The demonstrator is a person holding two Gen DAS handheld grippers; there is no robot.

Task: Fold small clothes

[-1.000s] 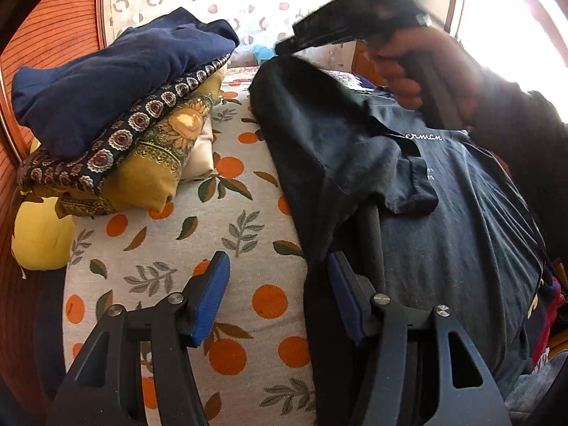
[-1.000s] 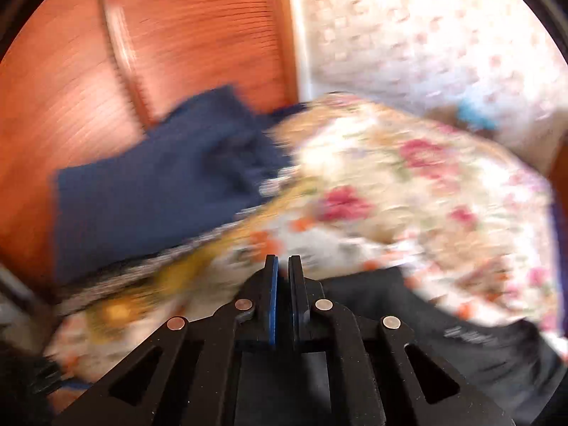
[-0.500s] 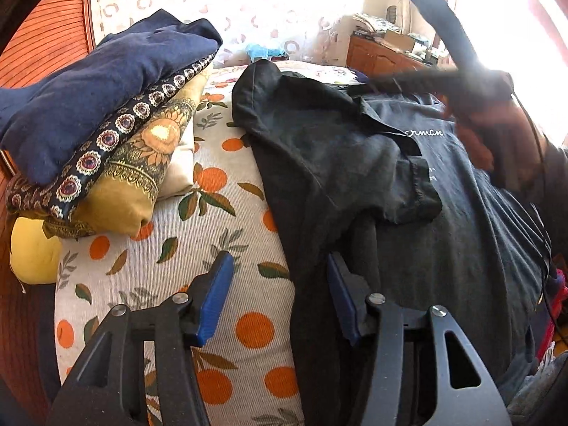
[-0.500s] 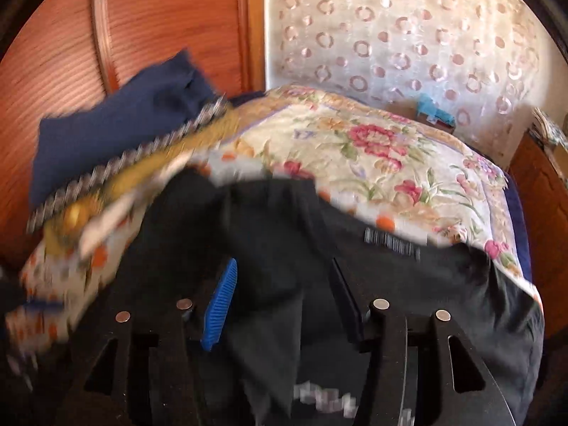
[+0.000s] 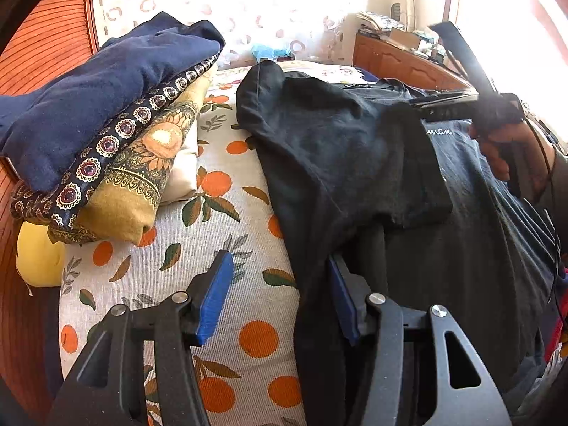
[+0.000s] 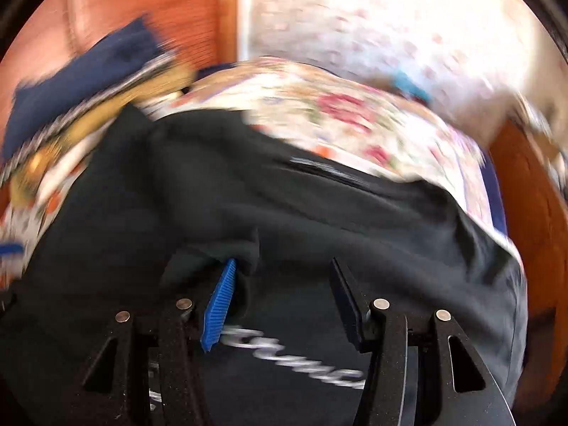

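Left wrist view: dark T-shirt (image 5: pixel 355 163) lies lengthwise, collar end far; both grippers' jaws open

The left black plastic two-finger gripper (image 5: pixel 280 294) has triangular cut-outs, silver round screws and ribbed blue fingers (image 5: pixel 214 301). The matching right black gripper (image 6: pixel 280 301) is alike. A dark sleeve (image 5: pixel 559 191) shows.

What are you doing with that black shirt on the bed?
A person is folding a black T-shirt spread on the bed, holding a gripper in each hand. One sleeve is already folded in over the chest. The left gripper is open at the shirt's edge, and the right gripper has just opened above the white lettering; neither is pinching the cloth. A pile of folded clothes sits beside the shirt.
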